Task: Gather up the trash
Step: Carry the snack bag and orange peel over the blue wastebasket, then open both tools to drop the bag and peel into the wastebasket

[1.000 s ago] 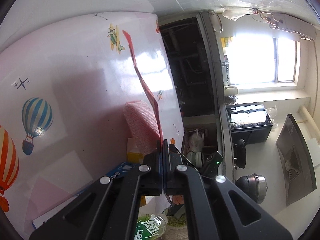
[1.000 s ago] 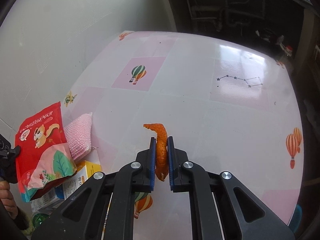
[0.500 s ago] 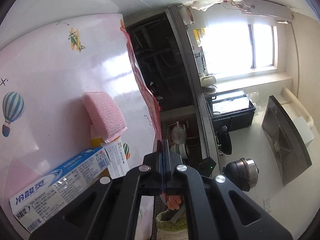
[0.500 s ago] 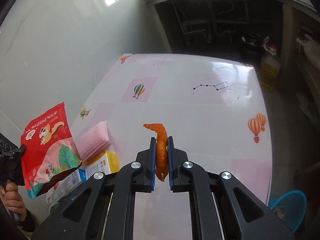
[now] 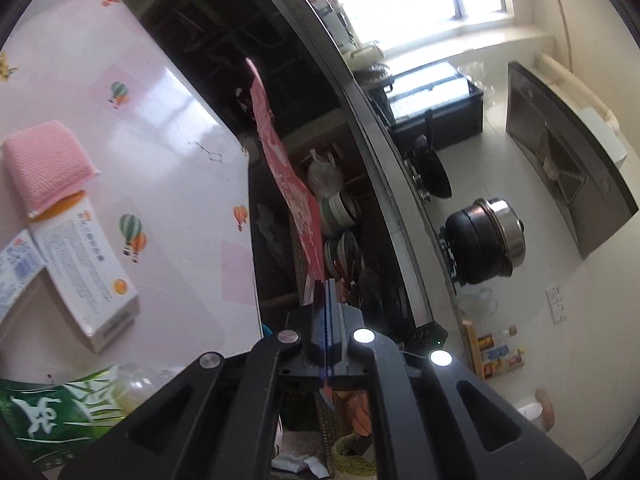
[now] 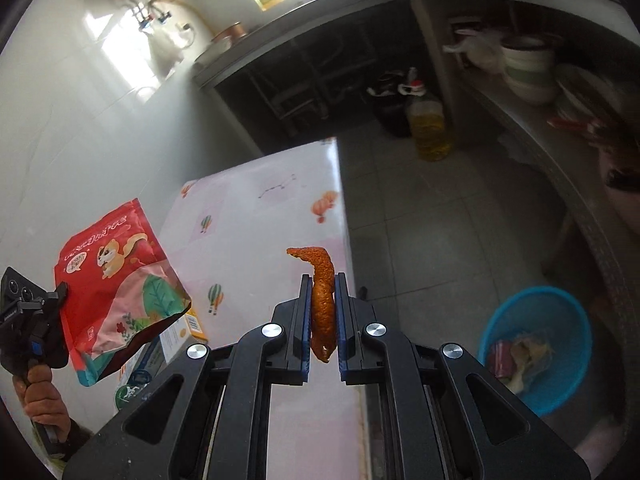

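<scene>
Your right gripper [image 6: 323,312] is clamped on a strip of orange peel [image 6: 320,300], which stands upright between the pads and pokes out above and below them, held in the air past the table [image 6: 256,216] edge. Down on the floor to your right sits a blue bin [image 6: 560,308] with some scraps [image 6: 520,356] already in it. Your left gripper [image 5: 327,320] is pinched nearly flat on the edge of a red snack bag [image 6: 116,288], lifted clear of the table. Left on the table below: a white box [image 5: 80,264], a pink sponge [image 5: 44,168] and a green-labelled bottle [image 5: 52,416].
</scene>
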A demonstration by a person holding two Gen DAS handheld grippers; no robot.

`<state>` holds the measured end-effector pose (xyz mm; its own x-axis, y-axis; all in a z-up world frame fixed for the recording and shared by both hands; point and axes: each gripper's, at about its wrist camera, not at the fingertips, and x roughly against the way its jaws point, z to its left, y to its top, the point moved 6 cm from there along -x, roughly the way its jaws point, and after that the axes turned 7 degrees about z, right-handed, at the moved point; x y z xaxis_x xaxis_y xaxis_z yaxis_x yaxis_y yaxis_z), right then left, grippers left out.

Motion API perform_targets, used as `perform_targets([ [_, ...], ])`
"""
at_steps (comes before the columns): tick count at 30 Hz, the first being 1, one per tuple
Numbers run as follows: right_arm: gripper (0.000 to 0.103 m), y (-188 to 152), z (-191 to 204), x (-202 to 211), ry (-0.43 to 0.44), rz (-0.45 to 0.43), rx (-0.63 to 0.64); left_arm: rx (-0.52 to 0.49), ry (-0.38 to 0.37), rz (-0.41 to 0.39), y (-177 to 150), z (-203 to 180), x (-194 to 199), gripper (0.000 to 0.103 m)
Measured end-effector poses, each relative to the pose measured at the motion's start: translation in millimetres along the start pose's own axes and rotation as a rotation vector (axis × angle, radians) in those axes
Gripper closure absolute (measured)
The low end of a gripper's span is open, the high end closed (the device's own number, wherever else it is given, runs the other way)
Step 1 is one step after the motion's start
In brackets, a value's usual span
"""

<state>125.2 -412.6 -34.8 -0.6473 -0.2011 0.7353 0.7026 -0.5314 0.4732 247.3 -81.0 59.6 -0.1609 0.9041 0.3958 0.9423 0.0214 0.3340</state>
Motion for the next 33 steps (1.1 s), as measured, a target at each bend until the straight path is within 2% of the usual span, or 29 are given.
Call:
perform_targets([
  [5, 0.094, -32, -70, 29, -0.055, -0.030, -0.180, -0.103, 0.017, 0.158, -20, -37, -92, 0.103],
  [13, 0.094, -88, -170, 30, -0.101, -0.002, -0.436, -0.250, 0.176, 0.377, -73, -56, -239, 0.103],
  [17, 0.094, -101, -204, 10, -0.123, 0.043, -0.510, -0.319, 0.279, 0.459, -98, -50, -302, 0.103],
  [24, 0.094, -125, -251, -26, -0.127, 0.119, -0.611, -0.364, 0.443, 0.608, -134, -14, -388, 0.103],
  [28, 0.092, -128, -270, -43, -0.122, 0.123, -0.661, -0.393, 0.494, 0.629, -138, -2, -422, 0.103],
  [29, 0.089, -126, -274, -47, -0.128, 0.120, -0.669, -0.403, 0.501, 0.632, -140, 0, -430, 0.103],
  [30, 0.088, -125, -281, -51, -0.142, 0.115, -0.677, -0.407, 0.511, 0.650, -143, 4, -438, 0.098],
  [31, 0.081, -125, -287, -55, -0.157, 0.114, -0.686, -0.402, 0.517, 0.674, -145, 6, -444, 0.093],
  [32, 0.070, -126, -292, -58, -0.171, 0.116, -0.695, -0.390, 0.520, 0.696, -148, 10, -449, 0.083],
  [33, 0.068, -127, -298, -60, -0.193, 0.119, -0.705, -0.380, 0.522, 0.705, -149, 13, -449, 0.078],
])
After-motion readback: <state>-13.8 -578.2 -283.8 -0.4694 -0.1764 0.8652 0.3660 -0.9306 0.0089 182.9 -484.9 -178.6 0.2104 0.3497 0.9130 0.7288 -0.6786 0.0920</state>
